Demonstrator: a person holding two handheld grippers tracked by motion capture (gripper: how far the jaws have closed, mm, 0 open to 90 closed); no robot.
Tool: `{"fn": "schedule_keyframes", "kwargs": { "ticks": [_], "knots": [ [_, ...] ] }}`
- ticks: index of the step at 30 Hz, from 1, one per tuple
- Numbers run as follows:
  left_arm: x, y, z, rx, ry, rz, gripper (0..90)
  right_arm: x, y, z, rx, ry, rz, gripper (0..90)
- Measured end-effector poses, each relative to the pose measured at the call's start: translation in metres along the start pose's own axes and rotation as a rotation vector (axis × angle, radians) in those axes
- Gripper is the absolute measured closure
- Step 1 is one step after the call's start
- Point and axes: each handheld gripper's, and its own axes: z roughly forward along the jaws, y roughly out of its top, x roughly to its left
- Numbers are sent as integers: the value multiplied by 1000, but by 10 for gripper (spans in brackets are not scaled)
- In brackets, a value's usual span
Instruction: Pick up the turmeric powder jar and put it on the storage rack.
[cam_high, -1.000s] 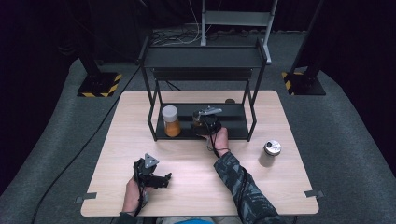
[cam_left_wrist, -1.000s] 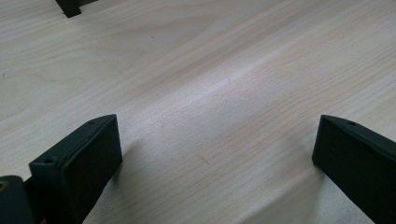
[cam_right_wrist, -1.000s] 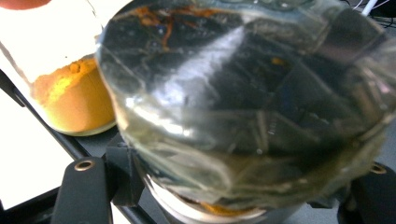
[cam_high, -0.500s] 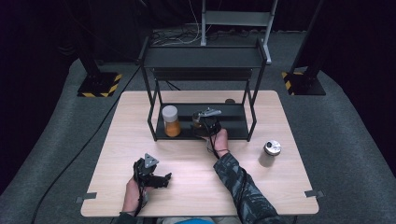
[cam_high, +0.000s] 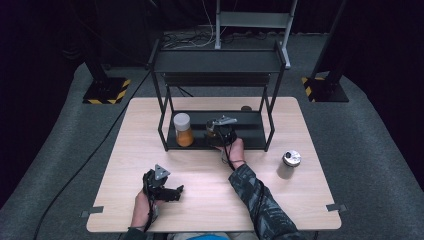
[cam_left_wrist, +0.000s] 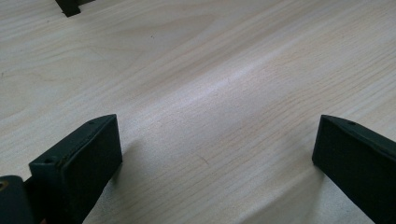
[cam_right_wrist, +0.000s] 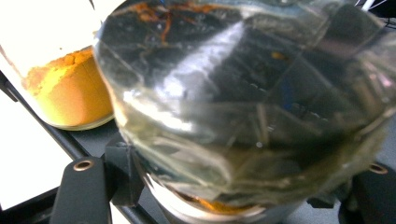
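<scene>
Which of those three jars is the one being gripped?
The clear glass jar on the rack's lower shelf, right of the orange-powder jar; the right gripper clamps it. The metal-lidded jar stands apart.

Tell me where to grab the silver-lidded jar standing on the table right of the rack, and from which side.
Grip the silver-lidded jar around its round body below the lid, coming in level from the table's near edge. It stands upright with bare table around it, so the jaws can straddle it.

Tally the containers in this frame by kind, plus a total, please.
Jar of orange powder on the rack's lower shelf: 1
Clear glass jar clamped in the right gripper: 1
Silver-topped can on the table: 1
Total: 3
</scene>
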Motion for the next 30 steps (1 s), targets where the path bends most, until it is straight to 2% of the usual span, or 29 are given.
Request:
{"fn": "schedule_keyframes", "kwargs": {
  "ticks": [3, 5, 9, 12, 15, 18, 24, 30],
  "knots": [
    [-1, 0, 0, -1, 2, 3, 8, 1, 2, -1, 7, -10, 10, 242],
    [-1, 0, 0, -1, 3, 4, 8, 1, 2, -3, 8, -9, 14, 171],
    [-1, 0, 0, -1, 2, 2, 8, -2, 8, -8, 45, 10, 21, 74],
    [-1, 0, 0, -2, 6, 7, 8, -3, 13, -15, 68, 25, 25, 43],
    [-2, -1, 0, -5, 7, 5, 8, 0, 16, -25, 93, 35, 3, 29],
    [-1, 0, 0, -2, 6, 7, 8, 5, 14, -37, 85, 39, -16, 27],
    [-2, 0, 0, -2, 7, 8, 8, 16, 7, -59, 90, 50, -41, 19],
    [-2, 0, 0, -2, 6, 8, 8, 28, -3, -71, 118, 61, -58, 15]
  ]
}}
